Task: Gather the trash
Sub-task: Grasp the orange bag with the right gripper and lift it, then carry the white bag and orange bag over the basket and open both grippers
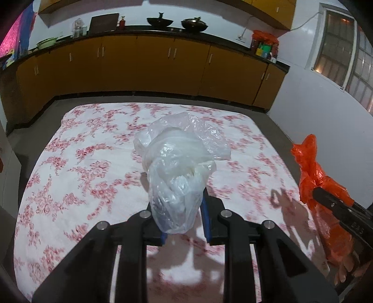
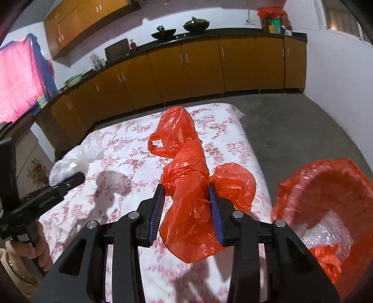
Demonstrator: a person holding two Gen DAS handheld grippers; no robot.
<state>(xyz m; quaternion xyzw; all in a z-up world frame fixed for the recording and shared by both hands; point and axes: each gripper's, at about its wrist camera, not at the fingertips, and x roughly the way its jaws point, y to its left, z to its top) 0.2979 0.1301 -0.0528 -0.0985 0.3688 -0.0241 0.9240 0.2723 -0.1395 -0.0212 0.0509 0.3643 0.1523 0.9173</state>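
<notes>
My left gripper point(image 1: 183, 209) is shut on a crumpled clear plastic bag point(image 1: 179, 158) and holds it above the floral cloth point(image 1: 81, 163). My right gripper point(image 2: 186, 205) is shut on a crumpled orange plastic bag point(image 2: 186, 163), held above the same cloth point(image 2: 121, 144). In the left wrist view the orange bag point(image 1: 312, 172) and right gripper point(image 1: 335, 202) show at the far right. In the right wrist view the clear bag point(image 2: 72, 163) and left gripper point(image 2: 60, 186) show at the left. An orange-lined bin point(image 2: 331, 186) stands at the right with orange trash point(image 2: 326, 258) inside.
The cloth covers a low mattress on a grey floor point(image 2: 291, 130). Orange cabinets point(image 1: 151, 63) with a dark counter holding woks point(image 1: 160, 21) and jars run along the back wall. A window point(image 1: 338, 46) is at the right. A pink cloth point(image 2: 18, 79) hangs at the left.
</notes>
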